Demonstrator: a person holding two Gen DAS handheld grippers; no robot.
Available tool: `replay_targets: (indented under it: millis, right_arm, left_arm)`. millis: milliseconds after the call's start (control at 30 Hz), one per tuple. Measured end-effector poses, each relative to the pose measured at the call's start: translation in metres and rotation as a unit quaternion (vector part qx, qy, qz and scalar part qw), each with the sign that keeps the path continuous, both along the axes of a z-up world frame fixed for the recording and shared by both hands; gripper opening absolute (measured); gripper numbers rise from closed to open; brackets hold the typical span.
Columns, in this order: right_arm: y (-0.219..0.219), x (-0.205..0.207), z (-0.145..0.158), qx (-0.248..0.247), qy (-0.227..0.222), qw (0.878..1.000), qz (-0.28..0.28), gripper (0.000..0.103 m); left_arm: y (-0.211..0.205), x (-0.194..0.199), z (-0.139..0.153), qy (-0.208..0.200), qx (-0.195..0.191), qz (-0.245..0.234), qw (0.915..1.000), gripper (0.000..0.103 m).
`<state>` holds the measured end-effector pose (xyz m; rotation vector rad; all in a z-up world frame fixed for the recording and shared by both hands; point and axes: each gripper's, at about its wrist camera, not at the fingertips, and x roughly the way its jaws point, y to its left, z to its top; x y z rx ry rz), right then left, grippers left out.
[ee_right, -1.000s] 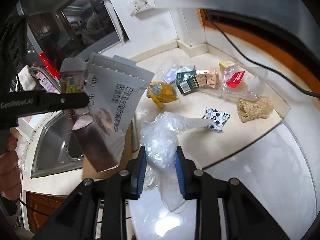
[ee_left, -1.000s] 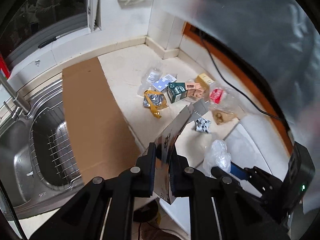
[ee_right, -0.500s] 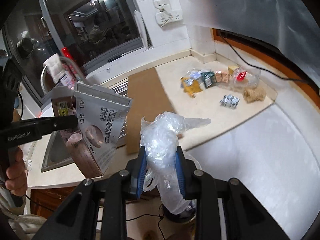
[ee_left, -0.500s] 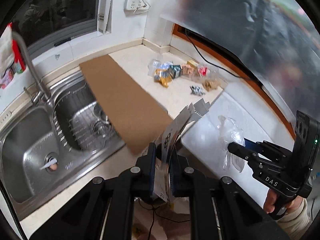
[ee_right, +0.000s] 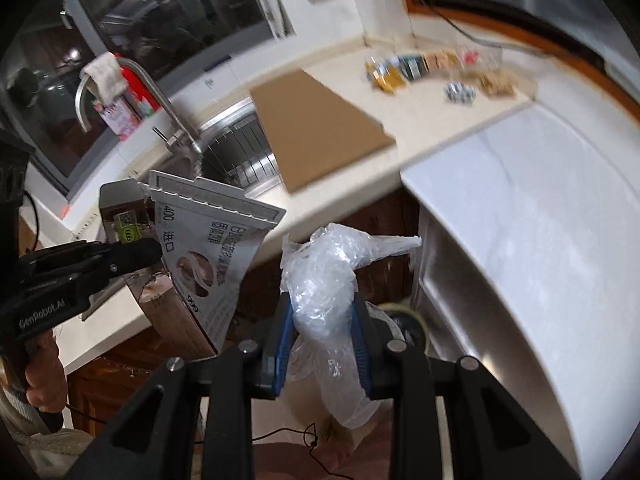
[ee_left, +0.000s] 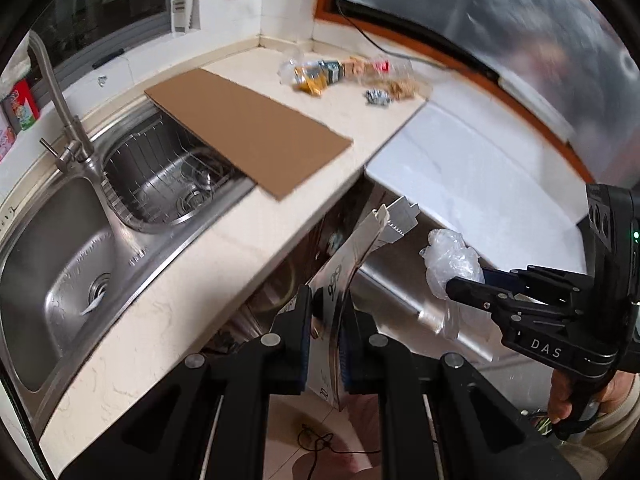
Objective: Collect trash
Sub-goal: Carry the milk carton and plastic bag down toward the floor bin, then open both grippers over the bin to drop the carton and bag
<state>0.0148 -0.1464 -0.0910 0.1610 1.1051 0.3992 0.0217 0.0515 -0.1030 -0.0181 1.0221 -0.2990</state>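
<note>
My left gripper is shut on a flat silver and brown snack pouch, also seen in the right wrist view. My right gripper is shut on a crumpled clear plastic bag, which also shows in the left wrist view. Both grippers hang off the counter's front edge, above the floor. More trash lies far off in the counter's back corner: a yellow wrapper, small boxes, a clear bag and a patterned packet.
A brown cardboard sheet lies on the counter and overhangs the steel double sink with its tap. A white appliance top is at right. A dark bin-like opening shows on the floor below.
Both grippers have pulled back and down from the counter, keeping hold of the pouch and the plastic bag. The trash pile looks much farther away now, and the sink and floor have come into view.
</note>
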Motion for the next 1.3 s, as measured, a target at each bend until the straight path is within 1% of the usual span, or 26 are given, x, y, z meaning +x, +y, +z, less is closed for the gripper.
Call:
replay_targets:
  millis: [200,267,367,467,533,567,633,667,733,833,967,1000,1033,1067,1100,1133,1200,1300]
  right_arm:
    - [-0.002,-0.014,-0.046,-0.009,0.041,0.999,-0.023,0.027]
    - [-0.006,-0.015,-0.068,-0.005,0.055,0.998,-0.03,0.027]
    - [-0.01,-0.01,-0.103,-0.014,0.069,0.997,-0.04,0.027]
    - [-0.015,-0.004,-0.146,-0.018,0.088,0.995,-0.048,0.027]
    - [-0.017,0.002,-0.182,-0.019,0.103,0.993,-0.051,0.027]
    - [-0.017,0.003,-0.193,-0.02,0.109,0.993,-0.052,0.027]
    - [-0.019,0.009,-0.228,-0.021,0.123,0.991,-0.057,0.028]
    - [-0.02,0.012,-0.242,-0.023,0.128,0.99,-0.059,0.028]
    - [-0.021,0.019,-0.277,-0.021,0.143,0.987,-0.062,0.028]
    - [-0.021,0.027,-0.318,-0.022,0.16,0.985,-0.064,0.029]
    - [-0.02,0.041,-0.371,-0.023,0.179,0.982,-0.062,0.032]
    - [-0.02,0.044,-0.381,-0.027,0.184,0.981,-0.062,0.033]
    - [-0.021,0.047,-0.389,-0.028,0.19,0.979,-0.061,0.033]
    - [-0.021,0.051,-0.399,-0.028,0.197,0.978,-0.06,0.034]
    - [-0.02,0.053,-0.405,-0.029,0.2,0.977,-0.06,0.035]
    - [-0.019,0.056,-0.412,-0.031,0.205,0.976,-0.059,0.037]
    - [-0.02,0.059,-0.418,-0.036,0.209,0.975,-0.06,0.039]
    - [-0.022,0.06,-0.419,-0.034,0.214,0.974,-0.062,0.039]
  left_arm:
    - [-0.012,-0.002,-0.042,0.015,0.02,-0.013,0.9996,0.009]
    - [-0.019,0.002,-0.063,0.027,0.019,-0.018,0.9993,0.009]
    - [-0.034,0.009,-0.1,0.041,0.028,-0.025,0.9985,0.009]
    - [-0.053,0.018,-0.143,0.054,0.039,-0.031,0.9973,0.009]
    - [-0.064,0.027,-0.173,0.061,0.045,-0.033,0.9966,0.009]
    - [-0.069,0.032,-0.187,0.064,0.049,-0.033,0.9962,0.009]
    - [-0.077,0.04,-0.212,0.065,0.057,-0.034,0.9957,0.009]
    - [-0.081,0.046,-0.23,0.068,0.061,-0.033,0.9953,0.009]
    - [-0.086,0.057,-0.257,0.076,0.063,-0.031,0.9946,0.01]
    - [-0.092,0.075,-0.307,0.096,0.07,-0.023,0.9926,0.01]
    - [-0.091,0.09,-0.354,0.114,0.075,-0.012,0.9905,0.011]
    - [-0.09,0.093,-0.365,0.118,0.078,-0.007,0.9899,0.016]
    - [-0.089,0.094,-0.372,0.123,0.08,-0.002,0.9891,0.024]
    - [-0.088,0.096,-0.38,0.129,0.079,0.001,0.9885,0.03]
    - [-0.086,0.097,-0.386,0.135,0.077,0.003,0.9878,0.032]
    - [-0.084,0.099,-0.394,0.142,0.076,0.005,0.9869,0.037]
    - [-0.082,0.098,-0.403,0.152,0.079,0.009,0.9852,0.044]
    - [-0.079,0.091,-0.406,0.157,0.09,0.006,0.9834,0.044]
